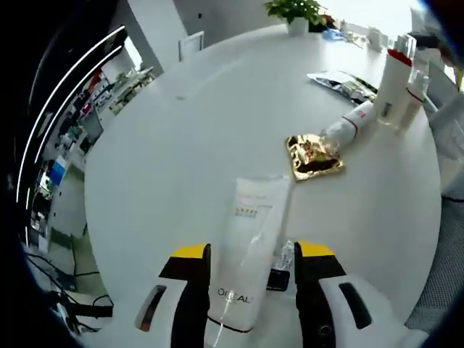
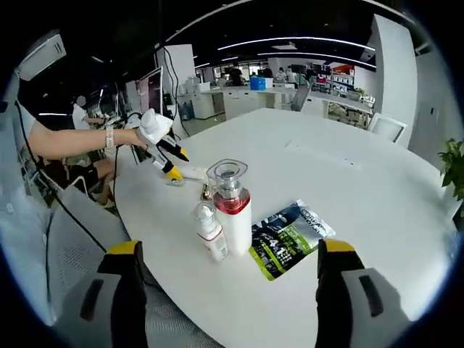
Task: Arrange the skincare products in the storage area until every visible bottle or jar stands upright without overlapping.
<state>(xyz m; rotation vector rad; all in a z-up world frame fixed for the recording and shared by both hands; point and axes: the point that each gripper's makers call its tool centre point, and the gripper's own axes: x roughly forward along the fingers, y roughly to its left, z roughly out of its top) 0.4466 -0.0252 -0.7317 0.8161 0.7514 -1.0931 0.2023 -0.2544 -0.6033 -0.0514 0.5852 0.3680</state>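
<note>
With the left gripper (image 1: 251, 259) straddling the white L'Oréal tube (image 1: 250, 243) lying flat near the worktop's (image 1: 196, 138) edge, jaws open, close squarely mid-body before tipping it upright; the right gripper (image 2: 230, 255) waits open-jawed near the standing bottles (image 2: 230, 210).

The left gripper (image 1: 251, 270) is held with jaws apart. The right gripper (image 2: 228, 270) is held wide open.

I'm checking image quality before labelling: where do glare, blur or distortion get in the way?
Left gripper view: the gold sachet glares, hiding its print; fisheye bends the table edge. Right gripper view: the tall bottle is sharp, while the background office is dim and curved.
</note>
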